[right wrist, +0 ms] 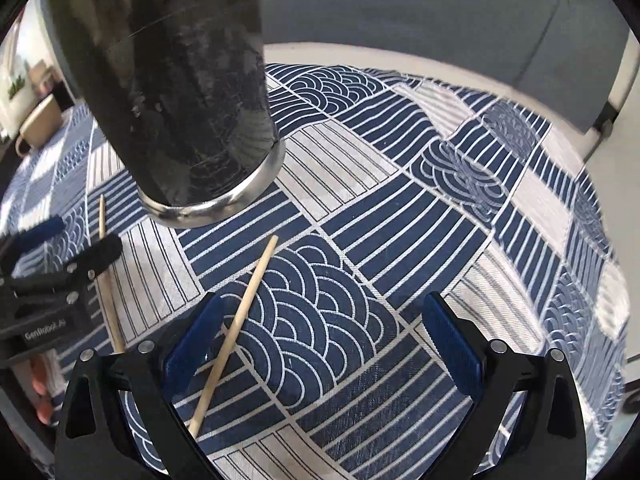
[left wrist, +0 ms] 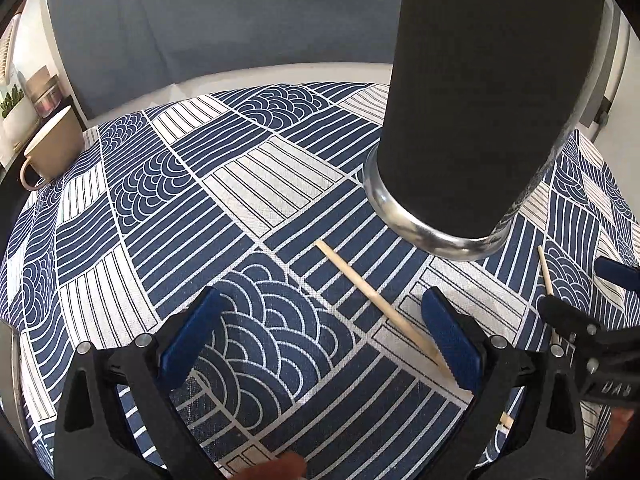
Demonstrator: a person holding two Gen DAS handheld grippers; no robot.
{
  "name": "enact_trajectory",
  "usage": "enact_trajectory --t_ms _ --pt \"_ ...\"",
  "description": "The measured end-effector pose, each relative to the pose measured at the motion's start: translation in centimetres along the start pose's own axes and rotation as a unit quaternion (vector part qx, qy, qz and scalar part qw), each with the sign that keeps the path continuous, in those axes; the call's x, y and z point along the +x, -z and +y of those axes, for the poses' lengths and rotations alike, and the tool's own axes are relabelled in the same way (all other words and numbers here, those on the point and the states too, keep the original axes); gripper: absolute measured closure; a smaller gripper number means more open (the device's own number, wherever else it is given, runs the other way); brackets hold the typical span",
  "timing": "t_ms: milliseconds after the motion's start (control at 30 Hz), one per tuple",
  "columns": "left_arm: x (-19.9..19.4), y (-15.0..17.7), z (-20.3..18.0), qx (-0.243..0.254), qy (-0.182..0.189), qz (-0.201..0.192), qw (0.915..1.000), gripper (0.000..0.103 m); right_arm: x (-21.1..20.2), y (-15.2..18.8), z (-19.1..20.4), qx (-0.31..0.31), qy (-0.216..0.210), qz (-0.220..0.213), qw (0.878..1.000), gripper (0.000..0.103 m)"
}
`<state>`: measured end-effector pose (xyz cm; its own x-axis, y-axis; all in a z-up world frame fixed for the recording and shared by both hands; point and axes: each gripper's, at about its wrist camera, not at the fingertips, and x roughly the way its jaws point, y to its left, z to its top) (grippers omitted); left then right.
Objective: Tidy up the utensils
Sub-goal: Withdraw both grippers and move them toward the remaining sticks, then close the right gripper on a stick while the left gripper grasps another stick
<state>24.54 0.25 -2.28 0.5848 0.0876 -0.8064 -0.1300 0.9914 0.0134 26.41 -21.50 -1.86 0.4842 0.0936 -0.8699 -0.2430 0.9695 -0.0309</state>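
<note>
Both the left gripper (left wrist: 324, 340) and right gripper (right wrist: 324, 344) hung spread and empty over two chopsticks (left wrist: 384, 304) (right wrist: 236, 332) lying loose on the patterned cloth (left wrist: 248, 184) beside a dark steel-rimmed tumbler (left wrist: 480, 120), which a careless reach seemed likely to topple.

Both your wrist cameras hover low over the table (left wrist: 248, 184), facing its far edge. They share the dark cylinder (left wrist: 480, 100) and, probably, both chopsticks (right wrist: 236, 332) near it.
</note>
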Motion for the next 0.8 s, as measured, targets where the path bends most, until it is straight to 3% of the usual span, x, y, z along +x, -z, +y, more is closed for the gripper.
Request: enact_trajectory --t_ms 233,400,800 --pt "0.00 0.02 -0.09 0.000 0.000 0.000 1.0000 0.005 -0.01 0.09 -0.40 0.006 -0.005 -0.013 1.000 0.007" --pt "0.22 -0.07 0.02 0.000 0.000 0.001 1.0000 0.005 -0.12 0.57 0.03 0.009 -0.002 -0.051 0.999 0.006" --pt "0.11 0.05 -0.15 -0.001 0.000 0.001 1.0000 0.005 0.01 0.43 -0.01 0.014 0.000 -0.051 0.999 0.006"
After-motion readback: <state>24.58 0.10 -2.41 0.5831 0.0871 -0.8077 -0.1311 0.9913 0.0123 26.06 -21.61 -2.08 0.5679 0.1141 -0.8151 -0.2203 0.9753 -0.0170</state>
